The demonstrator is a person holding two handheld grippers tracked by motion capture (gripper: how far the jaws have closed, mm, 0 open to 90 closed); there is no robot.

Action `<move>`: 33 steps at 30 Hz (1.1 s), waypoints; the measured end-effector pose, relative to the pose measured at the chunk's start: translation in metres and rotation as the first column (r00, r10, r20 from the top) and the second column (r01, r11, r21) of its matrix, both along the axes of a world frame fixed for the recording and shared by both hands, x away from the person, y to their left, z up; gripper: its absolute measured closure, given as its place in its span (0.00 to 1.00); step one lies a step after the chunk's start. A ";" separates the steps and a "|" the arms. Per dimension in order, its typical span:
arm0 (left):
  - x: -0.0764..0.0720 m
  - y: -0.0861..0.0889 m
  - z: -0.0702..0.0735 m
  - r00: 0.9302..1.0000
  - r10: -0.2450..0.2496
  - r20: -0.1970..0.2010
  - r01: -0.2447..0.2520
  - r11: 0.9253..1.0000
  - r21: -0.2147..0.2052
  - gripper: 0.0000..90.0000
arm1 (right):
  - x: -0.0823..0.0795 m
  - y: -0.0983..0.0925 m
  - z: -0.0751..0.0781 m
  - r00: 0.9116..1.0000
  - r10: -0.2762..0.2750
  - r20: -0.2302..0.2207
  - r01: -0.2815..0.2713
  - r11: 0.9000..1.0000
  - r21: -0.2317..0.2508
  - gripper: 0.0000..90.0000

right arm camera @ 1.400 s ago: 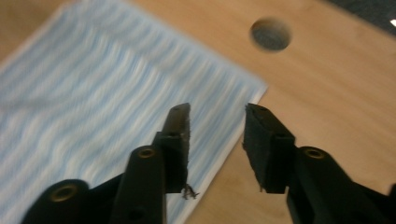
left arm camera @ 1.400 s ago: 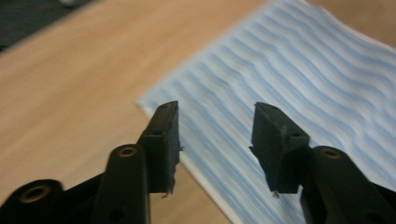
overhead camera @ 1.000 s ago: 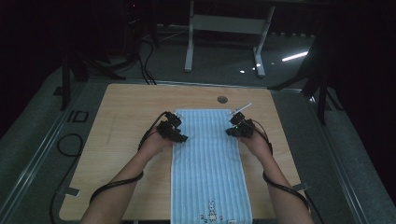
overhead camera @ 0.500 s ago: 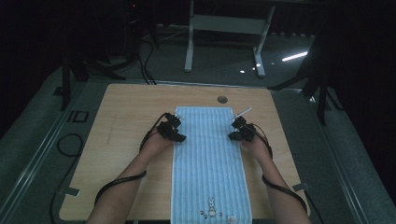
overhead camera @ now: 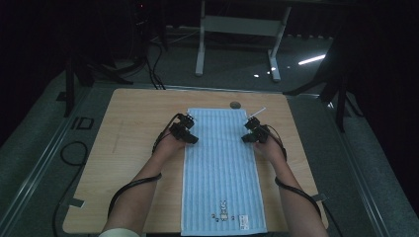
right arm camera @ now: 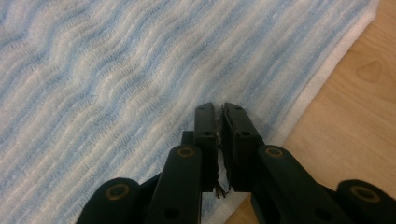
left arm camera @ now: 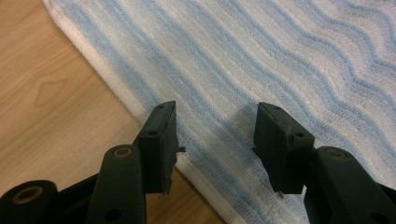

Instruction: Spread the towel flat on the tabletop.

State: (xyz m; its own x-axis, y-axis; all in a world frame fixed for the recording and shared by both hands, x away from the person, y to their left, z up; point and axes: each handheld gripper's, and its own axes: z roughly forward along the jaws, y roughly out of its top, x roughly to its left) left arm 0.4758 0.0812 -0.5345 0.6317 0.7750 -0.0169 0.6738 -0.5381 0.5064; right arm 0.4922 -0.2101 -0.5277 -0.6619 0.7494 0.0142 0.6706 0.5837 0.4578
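Towel [overhead camera: 222,168] flat on tabletop [overhead camera: 128,148], near end cut off by frame, left gripper [left arm camera: 215,135] open over its edge, right gripper [right arm camera: 219,121] closed, nothing visibly pinched.

A light wooden table [overhead camera: 123,148] with rounded corners stands on dark grey carpeted floor [overhead camera: 39,163], black cables [overhead camera: 153,69] trailing behind it near a pale metal desk frame [overhead camera: 237,29] in a dim room.
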 end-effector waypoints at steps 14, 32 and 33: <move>-0.020 0.007 0.012 1.000 -0.006 0.017 0.006 1.000 -0.007 0.49 | -0.007 -0.015 0.014 1.000 -0.020 -0.010 0.020 0.999 0.048 0.70; -0.054 0.032 0.019 1.000 0.003 -0.011 -0.004 0.994 -0.106 0.47 | -0.032 -0.047 0.029 0.993 -0.116 0.025 0.113 0.989 0.098 0.48; -0.055 0.032 0.018 1.000 0.012 -0.009 -0.013 0.995 -0.103 0.47 | -0.033 -0.046 0.028 0.993 -0.113 0.029 0.109 0.989 0.102 0.50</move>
State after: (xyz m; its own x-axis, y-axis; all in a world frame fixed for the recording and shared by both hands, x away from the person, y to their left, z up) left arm 0.4203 0.1135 -0.5169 0.6218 0.7765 -0.1025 0.6844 -0.4750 0.5532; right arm 0.4597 -0.2565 -0.4996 -0.5761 0.8143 0.0712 0.7116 0.4568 0.5338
